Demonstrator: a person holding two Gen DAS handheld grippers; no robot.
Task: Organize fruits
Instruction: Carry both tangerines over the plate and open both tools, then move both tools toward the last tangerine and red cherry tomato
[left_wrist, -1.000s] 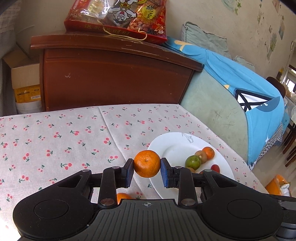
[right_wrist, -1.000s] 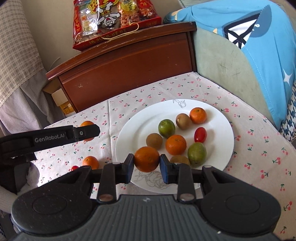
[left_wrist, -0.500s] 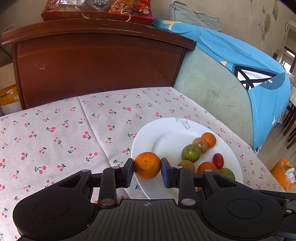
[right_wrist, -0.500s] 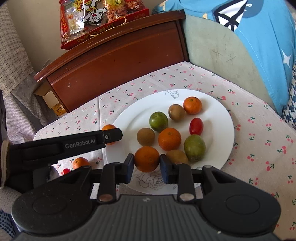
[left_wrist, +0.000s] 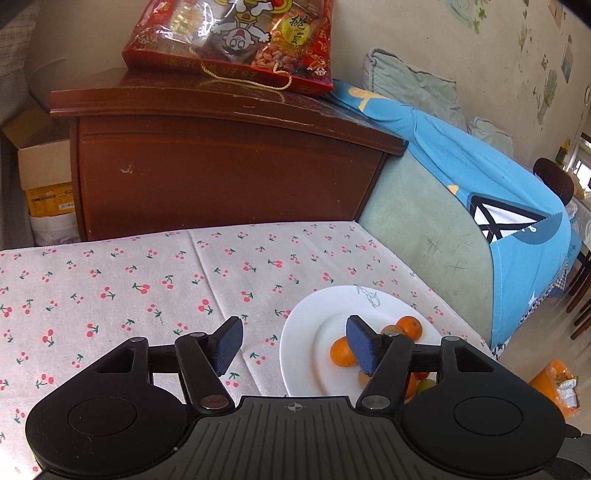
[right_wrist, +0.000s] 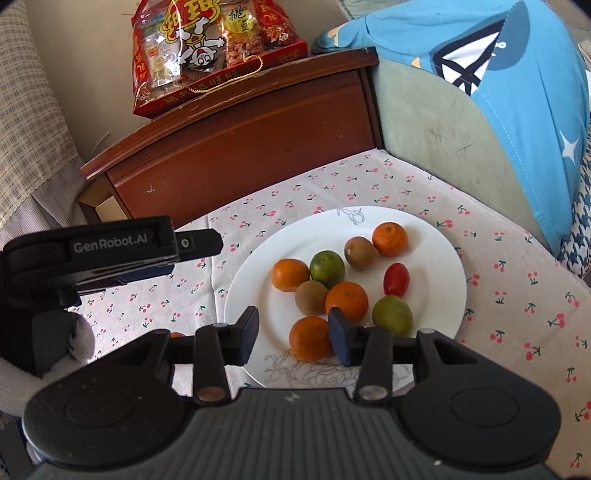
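Both tools stand with their jaws spread apart and nothing between them. The left tool (left_wrist: 293, 345) hovers over the table (left_wrist: 110, 280) at the plate's (right_wrist: 436, 236) left edge. The right tool (right_wrist: 293, 332) hangs above the plate's near rim, one orange (right_wrist: 309, 338) lying just inside its right finger. On the plate sit three more oranges, two kiwis (right_wrist: 312, 297), two green fruits (right_wrist: 327, 264) and a red tomato (right_wrist: 396, 279), clustered near the middle. Behind the table is a brown cabinet (right_wrist: 243, 147) with a snack bag (right_wrist: 207, 44) on top.
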